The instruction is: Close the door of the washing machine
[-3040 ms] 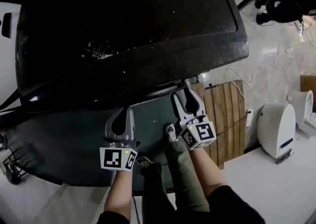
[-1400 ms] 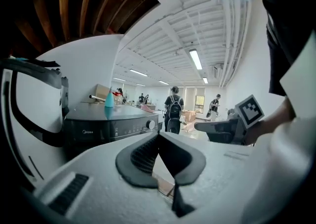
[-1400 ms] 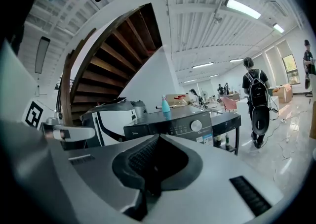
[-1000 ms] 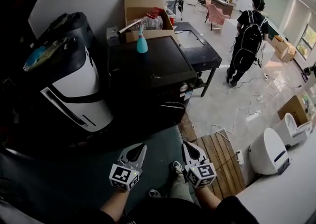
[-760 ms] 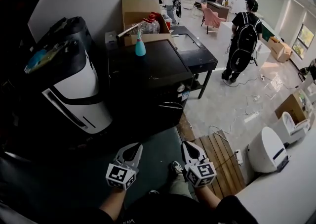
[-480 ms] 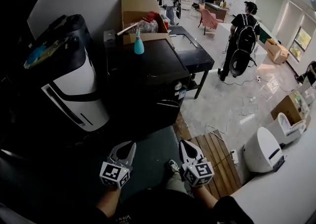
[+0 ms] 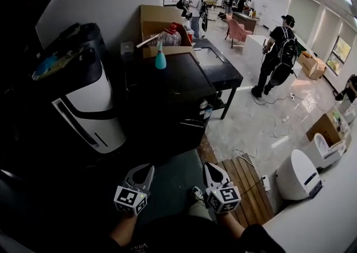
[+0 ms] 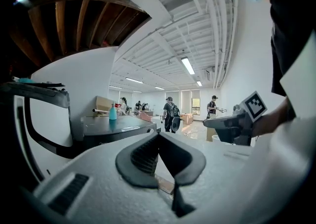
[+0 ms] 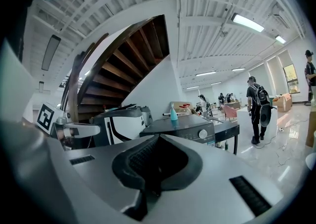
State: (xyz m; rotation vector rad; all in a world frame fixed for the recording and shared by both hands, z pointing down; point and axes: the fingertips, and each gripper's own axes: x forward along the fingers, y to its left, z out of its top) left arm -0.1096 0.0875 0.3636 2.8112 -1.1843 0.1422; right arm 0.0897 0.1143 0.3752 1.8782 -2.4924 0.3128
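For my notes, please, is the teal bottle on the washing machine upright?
Upright: the teal bottle stands nozzle up on the washing machine.

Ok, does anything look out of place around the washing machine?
Little stands out. A teal bottle stands upright on the washer's top, and loose cables trail over the floor to its right. Nothing looks spilled or broken.
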